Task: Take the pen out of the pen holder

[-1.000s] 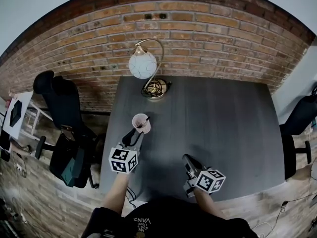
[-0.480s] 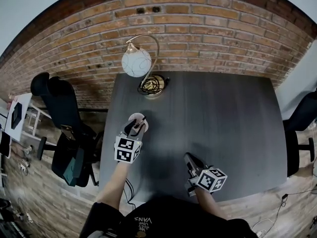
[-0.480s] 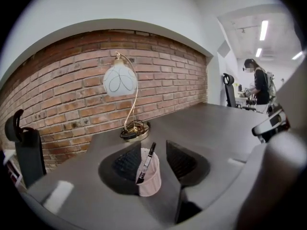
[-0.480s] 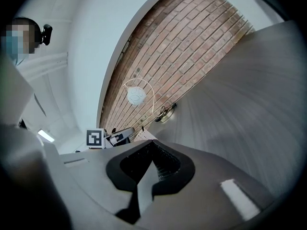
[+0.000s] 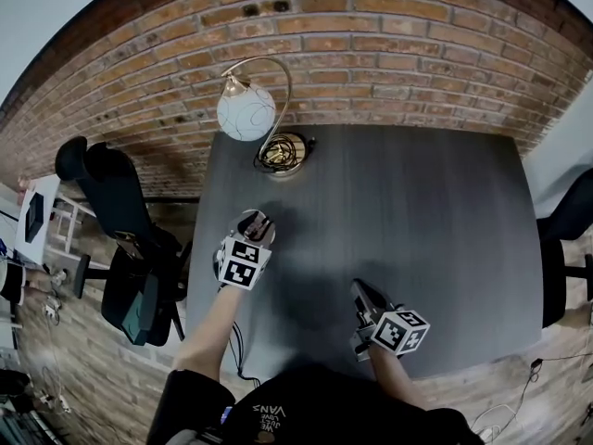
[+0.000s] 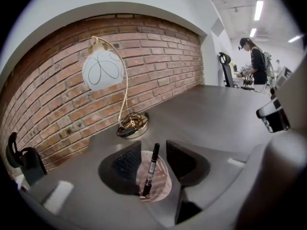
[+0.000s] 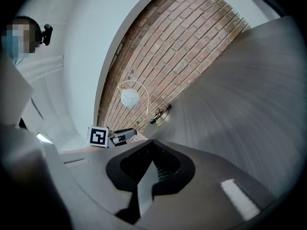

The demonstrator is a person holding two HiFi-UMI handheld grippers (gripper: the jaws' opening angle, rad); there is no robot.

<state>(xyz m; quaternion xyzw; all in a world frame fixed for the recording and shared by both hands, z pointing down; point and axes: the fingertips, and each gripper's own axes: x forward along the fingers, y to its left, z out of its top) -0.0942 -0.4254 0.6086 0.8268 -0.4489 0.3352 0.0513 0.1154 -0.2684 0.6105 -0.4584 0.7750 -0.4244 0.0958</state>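
jaws of the left gripper point(image 6: 153, 150) are spread either side of the pen point(image 6: 152, 167) in the pen holder point(image 6: 162, 182), lower centre; the right gripper point(image 7: 152, 146) jaws are pressed together.

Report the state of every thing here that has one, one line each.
pen, standing tilted in the pen holder, not gripped.
pen holder, upright on the table, pen inside.
left gripper, open, jaws either side of the pen, not pressing on it.
right gripper, shut, empty.
lamp, upright; lit or not, cannot tell.
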